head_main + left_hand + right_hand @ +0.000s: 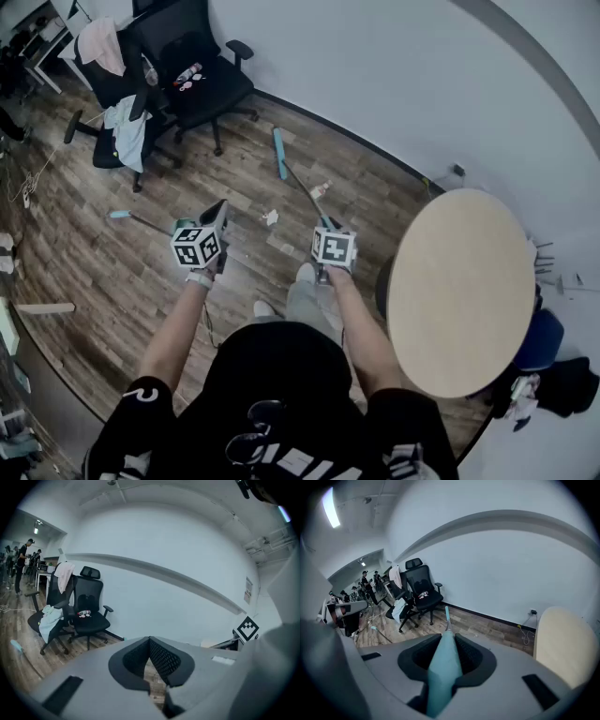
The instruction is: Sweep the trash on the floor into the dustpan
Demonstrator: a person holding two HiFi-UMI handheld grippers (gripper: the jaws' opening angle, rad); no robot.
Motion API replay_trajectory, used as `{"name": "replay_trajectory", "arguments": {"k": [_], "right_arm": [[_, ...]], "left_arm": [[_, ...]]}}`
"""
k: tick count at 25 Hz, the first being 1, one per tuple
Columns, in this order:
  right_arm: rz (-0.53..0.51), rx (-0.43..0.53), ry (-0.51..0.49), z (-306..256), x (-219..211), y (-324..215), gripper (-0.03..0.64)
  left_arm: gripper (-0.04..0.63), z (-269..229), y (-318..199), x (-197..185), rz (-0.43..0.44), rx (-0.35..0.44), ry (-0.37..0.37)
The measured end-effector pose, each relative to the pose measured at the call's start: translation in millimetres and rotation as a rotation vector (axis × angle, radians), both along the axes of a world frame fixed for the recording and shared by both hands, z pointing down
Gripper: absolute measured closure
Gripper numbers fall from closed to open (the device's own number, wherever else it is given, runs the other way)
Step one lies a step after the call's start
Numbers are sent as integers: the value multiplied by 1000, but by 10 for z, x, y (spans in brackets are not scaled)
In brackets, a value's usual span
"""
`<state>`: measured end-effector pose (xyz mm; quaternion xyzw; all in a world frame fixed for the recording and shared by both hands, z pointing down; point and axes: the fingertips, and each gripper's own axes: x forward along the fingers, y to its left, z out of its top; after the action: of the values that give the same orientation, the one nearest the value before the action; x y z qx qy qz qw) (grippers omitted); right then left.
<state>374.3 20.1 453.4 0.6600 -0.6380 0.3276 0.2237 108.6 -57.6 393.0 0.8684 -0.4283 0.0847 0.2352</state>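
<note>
Head view: a person stands on a wood-plank floor (84, 291) with a gripper in each hand. The right gripper (327, 228) is clamped on the teal handle of the broom (279, 153). The broom's head rests on the floor just right of the base of the black office chair (202, 70). Two bits of trash lie on the floor between that chair and the person: a white crumpled scrap (271, 217) and, close beside the broom handle, a smaller scrap (322, 189) with some red on it. The left gripper (216, 214) is held above the floor, empty. A thin rod (120, 215) with a teal end lies on the floor on the person's side of the chair, left of the left gripper. Whether it belongs to the dustpan cannot be told. White print on the person's black shirt is cut off and unreadable, and the marker cubes carry only black-and-white squares.

Left gripper view: the left gripper (150, 641) has its pads pressed together at the tips with nothing between them. The black office chair (89, 606) stands at the left against the wall. Far to its right a paper notice (247, 590) hangs on the wall, its print too small to read.

Right gripper view: the right gripper (446, 641) pinches the teal broom (443, 667) by its handle. The handle runs out to the floor just right of the black office chair (423, 590).
</note>
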Motion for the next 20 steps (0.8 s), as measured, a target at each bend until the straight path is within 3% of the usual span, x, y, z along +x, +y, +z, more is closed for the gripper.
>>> {"name": "replay_trajectory", "arguments": {"k": [20], "right_arm": [[56,9,10,-129,-42,27,534]], "left_arm": [[601,20,-30,-107,34,-8,14]]}}
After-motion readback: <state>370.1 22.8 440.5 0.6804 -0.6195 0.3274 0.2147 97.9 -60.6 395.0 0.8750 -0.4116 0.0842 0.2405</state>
